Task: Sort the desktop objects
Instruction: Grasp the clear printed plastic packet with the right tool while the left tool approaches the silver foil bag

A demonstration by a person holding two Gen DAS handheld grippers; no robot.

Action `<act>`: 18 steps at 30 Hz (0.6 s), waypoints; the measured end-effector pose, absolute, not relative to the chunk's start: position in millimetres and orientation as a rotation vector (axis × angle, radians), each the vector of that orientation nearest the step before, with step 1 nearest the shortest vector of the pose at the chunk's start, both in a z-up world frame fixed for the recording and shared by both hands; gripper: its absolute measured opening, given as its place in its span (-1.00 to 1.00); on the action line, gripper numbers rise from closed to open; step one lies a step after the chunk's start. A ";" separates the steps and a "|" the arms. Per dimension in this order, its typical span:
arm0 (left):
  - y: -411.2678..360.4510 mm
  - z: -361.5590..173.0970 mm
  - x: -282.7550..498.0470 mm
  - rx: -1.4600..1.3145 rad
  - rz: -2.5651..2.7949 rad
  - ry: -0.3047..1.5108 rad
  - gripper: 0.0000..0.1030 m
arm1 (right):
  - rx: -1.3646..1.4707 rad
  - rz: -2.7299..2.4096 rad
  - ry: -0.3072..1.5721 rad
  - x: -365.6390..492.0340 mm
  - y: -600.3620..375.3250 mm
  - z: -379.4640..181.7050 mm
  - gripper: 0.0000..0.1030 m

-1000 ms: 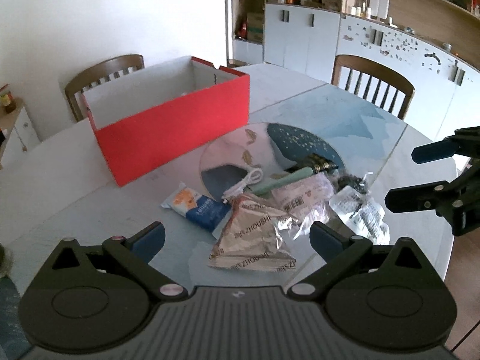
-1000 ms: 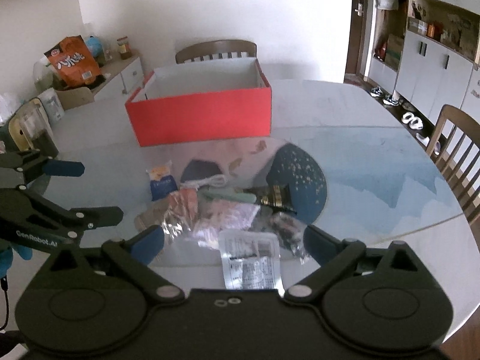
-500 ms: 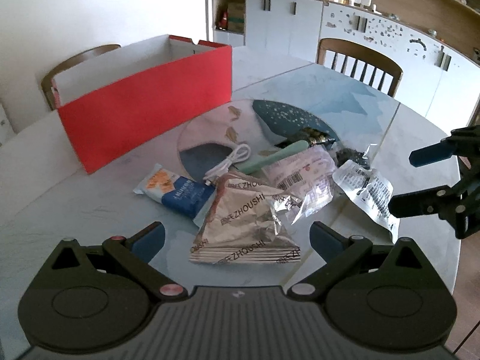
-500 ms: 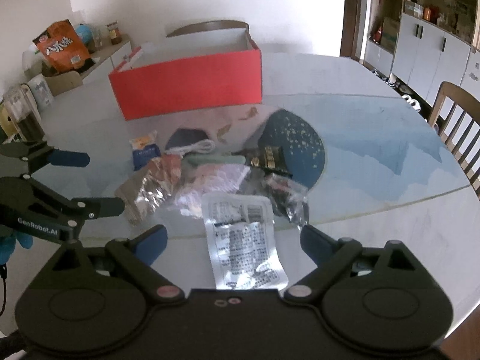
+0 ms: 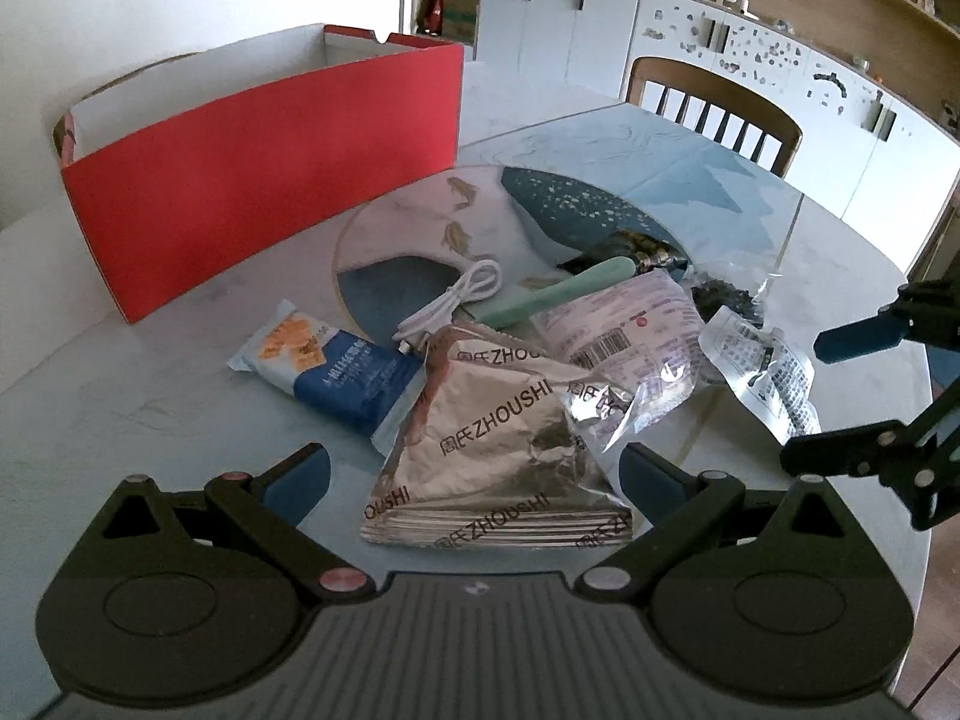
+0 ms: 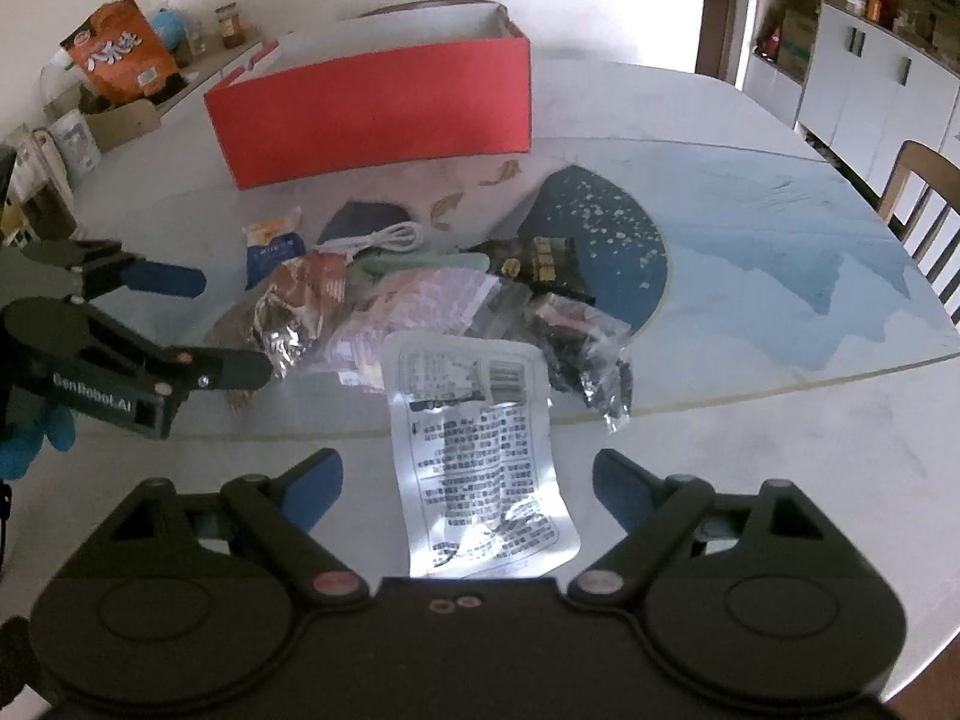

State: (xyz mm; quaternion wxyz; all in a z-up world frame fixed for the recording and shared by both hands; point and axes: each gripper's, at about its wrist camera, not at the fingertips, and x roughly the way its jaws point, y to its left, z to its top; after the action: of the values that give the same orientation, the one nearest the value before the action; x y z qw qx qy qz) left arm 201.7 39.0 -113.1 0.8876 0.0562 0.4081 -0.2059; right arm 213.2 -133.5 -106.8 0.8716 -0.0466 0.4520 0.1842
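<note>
- Left tool [image 5: 474, 468]: jaws spread wide, nothing pinched. Low over the table [image 5: 120, 372], with the near end of the silver ZHOUSHI foil pouch [image 5: 498, 450] lying between its fingertips.
- Right tool [image 6: 468, 480]: jaws spread wide, nothing pinched. The white printed sachet [image 6: 480, 456] lies flat between its fingertips, text side up.
- Each tool shows in the other's view, at the frame edge, both open.
- Pile sits mid-table on the round patterned mat [image 5: 540, 210]: blue-and-white snack pack [image 5: 336, 366] at the left, partly under the foil pouch; white USB cable [image 5: 456, 300] coiled behind it; mint-green stick [image 5: 558, 300] beside the cable; pinkish barcode bag [image 5: 624, 342] touching the foil pouch; clear bag with dark contents [image 5: 726, 300] further right; dark gold-print packet [image 6: 540, 258] at the back.
- Red box [image 5: 258, 180]: open top, white inside, behind the pile and apart from it. Cannot see its floor.
- Wooden chair [image 5: 714, 108] at the far side of the table.
</note>
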 end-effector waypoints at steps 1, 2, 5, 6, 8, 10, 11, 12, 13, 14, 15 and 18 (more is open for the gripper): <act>38.3 -113.8 201.9 0.117 -0.428 0.849 0.99 | -0.101 0.387 0.948 213.8 -133.3 -108.3 0.77; 38.1 -114.5 201.9 0.117 -0.428 0.852 0.99 | -0.103 0.390 0.950 214.5 -132.9 -110.0 0.77; 36.9 -115.2 201.9 0.112 -0.431 0.849 0.98 | -0.110 0.393 0.957 216.6 -131.7 -113.8 0.73; 36.6 -115.5 202.3 0.110 -0.432 0.850 0.98 | -0.112 0.394 0.959 217.3 -131.3 -114.9 0.72; 36.8 -115.5 202.6 0.102 -0.438 0.849 0.98 | -0.114 0.396 0.964 218.3 -130.6 -116.6 0.71; 36.3 -116.1 203.2 0.106 -0.432 0.847 0.97 | -0.117 0.394 0.967 219.3 -130.0 -117.8 0.68; 36.7 -116.4 203.4 0.102 -0.432 0.849 0.92 | -0.116 0.393 0.968 220.2 -129.9 -118.1 0.64; 36.8 -116.8 203.6 0.101 -0.428 0.853 0.86 | -0.114 0.392 0.970 220.9 -130.2 -118.6 0.60; 36.8 -117.3 204.0 0.099 -0.428 0.857 0.84 | -0.113 0.390 0.972 221.9 -130.5 -119.2 0.57; 36.8 -117.4 204.1 0.094 -0.429 0.858 0.83 | -0.112 0.388 0.974 222.8 -130.7 -120.0 0.53; 36.5 -117.2 203.9 0.093 -0.428 0.858 0.79 | -0.112 0.386 0.977 223.7 -130.9 -121.0 0.48; 34.0 -116.6 202.8 0.101 -0.435 0.859 0.56 | -0.111 0.383 0.985 224.9 -131.4 -122.5 0.34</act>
State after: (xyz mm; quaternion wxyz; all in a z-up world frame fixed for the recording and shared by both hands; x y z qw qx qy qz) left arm 202.8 34.0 -116.6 0.8851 0.0486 0.4130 -0.2089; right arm 224.9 -131.4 -122.5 0.8622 -0.0528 0.4696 0.1825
